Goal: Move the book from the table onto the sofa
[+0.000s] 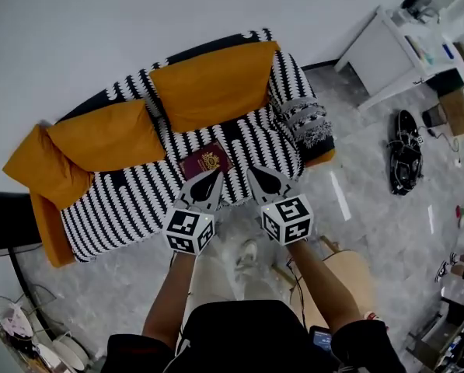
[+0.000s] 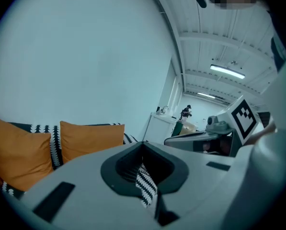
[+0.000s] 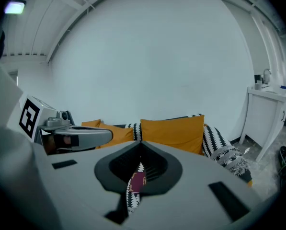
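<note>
The dark red book (image 1: 205,161) lies flat on the seat of the black-and-white striped sofa (image 1: 123,200), near its front edge. My left gripper (image 1: 208,179) hangs just in front of the book, apart from it and shut on nothing. Beside it, my right gripper (image 1: 264,176) is also shut and empty. In the right gripper view the book (image 3: 137,181) shows through the narrow slit between the closed jaws (image 3: 140,150). Only striped sofa fabric (image 2: 145,183) shows in the slit in the left gripper view, where the left gripper (image 2: 143,147) is shut.
Three orange cushions (image 1: 212,84) lean on the sofa back. A white table (image 1: 387,49) stands at the upper right, with a black object (image 1: 406,162) on the grey floor near it. A tan stool (image 1: 348,274) is by my legs. A person (image 2: 186,112) stands far off.
</note>
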The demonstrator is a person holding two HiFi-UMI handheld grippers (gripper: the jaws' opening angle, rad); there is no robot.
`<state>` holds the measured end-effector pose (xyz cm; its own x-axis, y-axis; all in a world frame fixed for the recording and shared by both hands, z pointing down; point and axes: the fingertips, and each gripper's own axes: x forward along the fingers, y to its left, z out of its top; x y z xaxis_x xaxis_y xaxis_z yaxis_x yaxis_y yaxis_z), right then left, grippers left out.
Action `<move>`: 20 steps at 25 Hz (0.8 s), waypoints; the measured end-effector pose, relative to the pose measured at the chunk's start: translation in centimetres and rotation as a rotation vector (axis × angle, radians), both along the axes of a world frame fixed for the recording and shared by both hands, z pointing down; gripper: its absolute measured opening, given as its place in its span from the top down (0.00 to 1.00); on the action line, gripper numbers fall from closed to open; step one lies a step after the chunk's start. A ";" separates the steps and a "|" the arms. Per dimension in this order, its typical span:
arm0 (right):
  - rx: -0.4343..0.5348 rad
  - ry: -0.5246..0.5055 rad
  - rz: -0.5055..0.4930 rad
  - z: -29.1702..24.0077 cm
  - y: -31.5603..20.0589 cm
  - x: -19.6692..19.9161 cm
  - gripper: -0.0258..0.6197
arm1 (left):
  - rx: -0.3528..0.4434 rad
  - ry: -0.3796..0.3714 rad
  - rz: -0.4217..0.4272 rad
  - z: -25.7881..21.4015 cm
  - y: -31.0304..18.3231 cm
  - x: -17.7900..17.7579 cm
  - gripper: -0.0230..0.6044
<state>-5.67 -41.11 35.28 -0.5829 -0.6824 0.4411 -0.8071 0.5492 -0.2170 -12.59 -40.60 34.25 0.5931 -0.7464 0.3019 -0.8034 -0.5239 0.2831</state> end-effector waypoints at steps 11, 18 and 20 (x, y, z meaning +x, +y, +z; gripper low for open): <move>0.133 -0.029 -0.072 -7.4 3.5 2.3 0.95 | 0.112 -0.027 -0.030 -7.6 3.9 3.5 0.94; 0.215 -0.060 -0.115 -11.3 5.9 3.6 0.95 | 0.192 -0.038 -0.076 -11.9 6.8 4.8 0.94; 0.231 -0.069 -0.133 -12.2 6.5 3.8 0.95 | 0.209 -0.044 -0.092 -12.8 7.8 4.8 0.94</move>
<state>-1.90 -34.56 23.05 -0.6970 -0.6759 0.2393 -0.7125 0.6903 -0.1256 -7.79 -32.83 21.47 0.5094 -0.8457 0.1589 -0.8596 -0.4916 0.1393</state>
